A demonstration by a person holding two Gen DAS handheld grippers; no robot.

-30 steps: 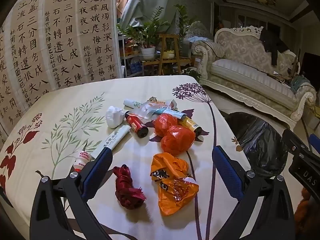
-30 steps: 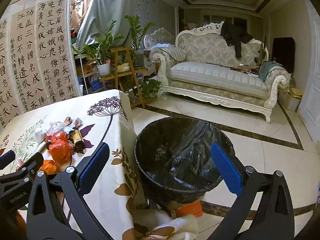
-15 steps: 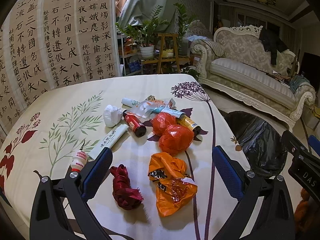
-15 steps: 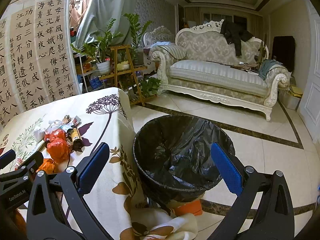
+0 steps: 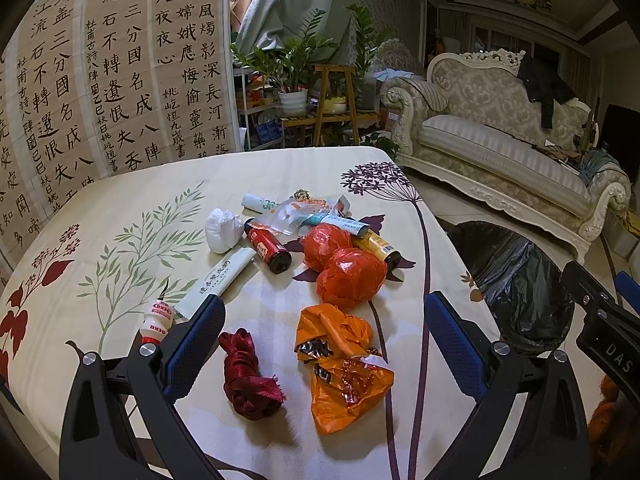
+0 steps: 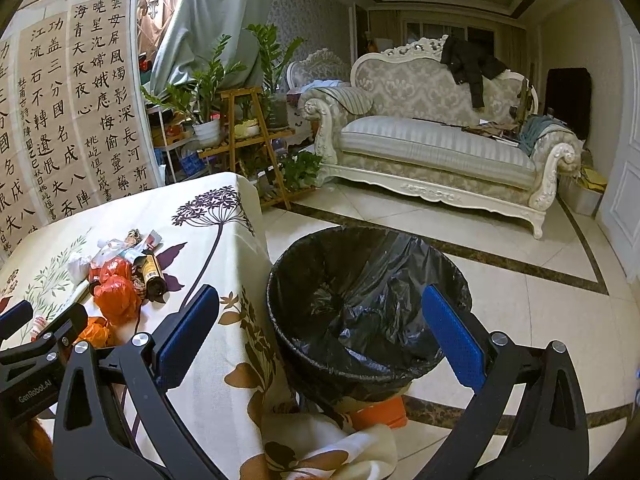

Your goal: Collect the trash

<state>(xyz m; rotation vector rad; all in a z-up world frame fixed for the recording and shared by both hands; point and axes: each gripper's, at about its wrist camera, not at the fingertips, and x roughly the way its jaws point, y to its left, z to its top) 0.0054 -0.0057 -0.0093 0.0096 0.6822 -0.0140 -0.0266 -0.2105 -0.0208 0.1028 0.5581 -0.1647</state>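
Trash lies on the floral tablecloth [image 5: 120,200]: an orange plastic bag [image 5: 344,364], a dark red cloth bundle [image 5: 248,372], two red crumpled bags [image 5: 352,276], small bottles [image 5: 268,246], a white tube [image 5: 224,276], a white wad [image 5: 222,230] and wrappers [image 5: 304,212]. My left gripper [image 5: 320,344] is open and empty, hovering above the orange bag and red bundle. My right gripper [image 6: 316,332] is open and empty above the black-lined trash bin [image 6: 368,304], which stands on the floor right of the table. The bin also shows in the left wrist view [image 5: 516,284].
A calligraphy screen [image 5: 100,80] stands behind the table. Potted plants on wooden stands [image 6: 244,128] and a white sofa [image 6: 432,148] lie beyond. The tablecloth hangs over the table's right edge [image 6: 256,360] beside the bin.
Both grippers have shifted only slightly; the trash sits a little lower and nearer in the left view. Nothing was grasped or released.
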